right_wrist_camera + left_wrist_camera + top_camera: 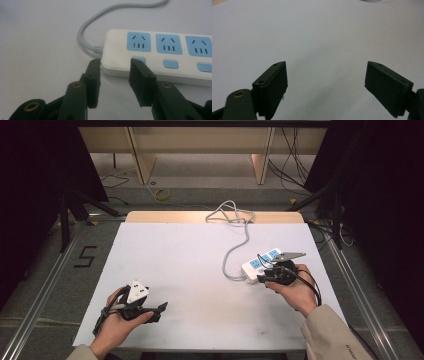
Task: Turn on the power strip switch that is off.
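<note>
A white power strip [261,261] with blue sockets lies at the right of the white table [175,255]; its grey cable [234,247] runs off over the far edge. My right gripper [265,277] is at the strip's cable end. In the right gripper view the power strip [160,60] lies across the frame and my right gripper [115,62] stands open: one jaw is beside the end where the cable [100,22] enters, the other covers the first blue switch [140,59]. My left gripper [159,309] rests near the front left; in its own view my left gripper [327,65] is wide open over bare table.
Two more blue switches [171,64] follow along the strip. Beyond the table's far edge are wooden furniture legs [142,162], loose cables [295,165] and a yellow coil [161,195] on the floor. A "5" marking [85,256] is on the floor to the left.
</note>
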`<action>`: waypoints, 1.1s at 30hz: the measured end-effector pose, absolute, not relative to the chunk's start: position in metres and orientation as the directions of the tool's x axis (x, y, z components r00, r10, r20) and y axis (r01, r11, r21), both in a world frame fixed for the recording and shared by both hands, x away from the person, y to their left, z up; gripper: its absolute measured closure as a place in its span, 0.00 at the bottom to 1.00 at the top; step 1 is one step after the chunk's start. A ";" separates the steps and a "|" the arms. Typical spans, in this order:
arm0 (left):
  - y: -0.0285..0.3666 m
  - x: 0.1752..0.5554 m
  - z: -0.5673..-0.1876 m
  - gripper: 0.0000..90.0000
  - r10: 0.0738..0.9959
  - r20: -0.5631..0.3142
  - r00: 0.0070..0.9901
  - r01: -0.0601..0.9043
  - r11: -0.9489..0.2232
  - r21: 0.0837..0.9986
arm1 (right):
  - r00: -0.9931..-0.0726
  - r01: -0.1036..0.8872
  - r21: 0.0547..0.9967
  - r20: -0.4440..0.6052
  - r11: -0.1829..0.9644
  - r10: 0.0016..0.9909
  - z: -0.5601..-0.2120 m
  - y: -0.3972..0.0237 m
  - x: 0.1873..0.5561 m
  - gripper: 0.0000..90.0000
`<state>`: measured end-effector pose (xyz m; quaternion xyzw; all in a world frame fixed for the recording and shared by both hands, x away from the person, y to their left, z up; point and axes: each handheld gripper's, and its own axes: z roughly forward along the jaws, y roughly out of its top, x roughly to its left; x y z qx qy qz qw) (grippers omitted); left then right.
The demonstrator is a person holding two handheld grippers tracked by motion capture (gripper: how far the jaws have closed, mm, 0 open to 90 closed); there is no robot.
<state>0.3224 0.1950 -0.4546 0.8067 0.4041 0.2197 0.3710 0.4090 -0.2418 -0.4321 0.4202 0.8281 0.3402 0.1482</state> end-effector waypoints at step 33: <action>0.196 0.323 -0.454 0.20 0.820 0.047 0.571 0.494 -0.388 0.778 | -0.626 0.560 0.725 0.052 0.402 0.778 -0.439 -0.254 0.372 0.58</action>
